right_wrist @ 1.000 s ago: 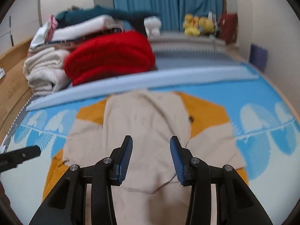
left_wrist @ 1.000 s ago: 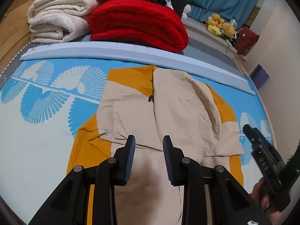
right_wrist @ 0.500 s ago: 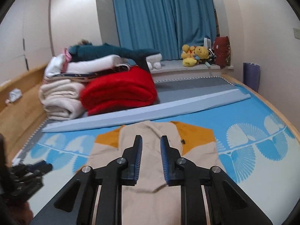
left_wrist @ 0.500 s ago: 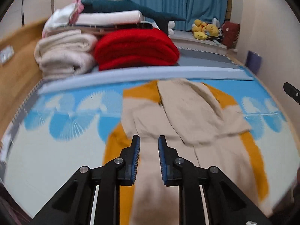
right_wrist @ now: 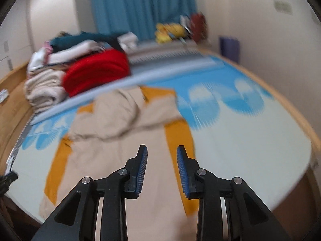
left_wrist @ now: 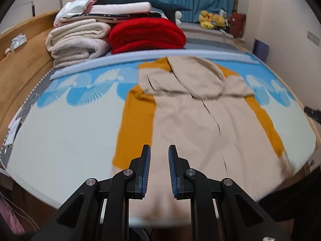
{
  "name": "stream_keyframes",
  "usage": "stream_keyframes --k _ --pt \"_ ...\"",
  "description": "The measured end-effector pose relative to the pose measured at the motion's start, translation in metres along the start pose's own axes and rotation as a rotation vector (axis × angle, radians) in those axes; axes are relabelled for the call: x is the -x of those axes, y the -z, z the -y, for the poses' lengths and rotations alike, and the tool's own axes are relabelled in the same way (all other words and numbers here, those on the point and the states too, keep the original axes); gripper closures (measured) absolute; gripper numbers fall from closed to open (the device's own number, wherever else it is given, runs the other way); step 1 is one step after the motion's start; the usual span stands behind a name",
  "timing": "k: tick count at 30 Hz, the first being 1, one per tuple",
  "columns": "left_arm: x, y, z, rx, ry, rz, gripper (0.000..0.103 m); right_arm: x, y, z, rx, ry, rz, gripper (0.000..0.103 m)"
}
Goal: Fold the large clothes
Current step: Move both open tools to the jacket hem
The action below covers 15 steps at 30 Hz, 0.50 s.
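The bed [left_wrist: 60,140] takes up nearly everything here, covered in a white and blue fan-print sheet, with a stack of folded blankets [left_wrist: 78,40] and a red one [left_wrist: 146,36] piled at the far end by the curtain [right_wrist: 140,8].

The coat [left_wrist: 186,124] is spread down the middle of the bed, beige with mustard panels along both sides. Its sleeves are already crossed in over the chest and the hood [left_wrist: 198,78] is flopped down on top. The near hem runs to the bed's edge and seems to hang over a bit, though that part is blurry.

My guess is it's soft, floppy and fairly light but bulky, so it'll sag and drag wherever it's not supported. I'd pinch the hem at both bottom corners, one each, and carry it up toward the hood so it folds in half evenly.

The left tongs [left_wrist: 159,166] hover over the near hem with a narrow gap, holding nothing. The right tongs [right_wrist: 162,166] sit above the right side panel, spread a bit wider, also empty. That view's pretty smeared.
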<state>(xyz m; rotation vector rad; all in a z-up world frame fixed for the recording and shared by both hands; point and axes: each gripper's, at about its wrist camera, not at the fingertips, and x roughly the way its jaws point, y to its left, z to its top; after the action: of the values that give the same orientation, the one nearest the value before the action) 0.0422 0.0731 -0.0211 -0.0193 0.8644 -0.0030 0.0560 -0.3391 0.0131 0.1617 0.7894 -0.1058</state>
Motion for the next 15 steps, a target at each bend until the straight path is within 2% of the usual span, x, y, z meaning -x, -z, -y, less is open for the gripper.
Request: stream_keyframes --k 2,5,8,9,10,12,15 --pt "0.000 0.022 0.010 -0.028 0.010 -0.032 0.087 0.000 0.011 0.015 -0.029 0.002 -0.022 0.071" --pt "-0.004 0.040 0.013 -0.042 0.020 -0.050 0.087 0.000 0.031 0.030 -0.006 0.051 -0.043 0.071" --pt "-0.016 0.048 0.009 -0.034 0.030 -0.047 0.087 -0.013 0.049 0.041 -0.002 0.086 -0.113 0.071" --pt "-0.018 0.051 0.008 -0.030 0.034 -0.042 0.087 -0.017 0.052 0.046 -0.027 0.068 -0.132 0.071" --pt "-0.025 0.055 0.007 -0.027 0.034 -0.048 0.087 -0.020 0.054 0.049 -0.037 0.056 -0.139 0.071" --pt "-0.042 0.060 0.004 -0.025 0.006 -0.108 0.087 -0.027 0.061 0.052 -0.008 0.093 -0.139 0.071" --pt "-0.044 0.053 -0.003 0.006 0.039 -0.108 0.087 -0.042 0.070 0.060 -0.027 0.115 -0.181 0.071"
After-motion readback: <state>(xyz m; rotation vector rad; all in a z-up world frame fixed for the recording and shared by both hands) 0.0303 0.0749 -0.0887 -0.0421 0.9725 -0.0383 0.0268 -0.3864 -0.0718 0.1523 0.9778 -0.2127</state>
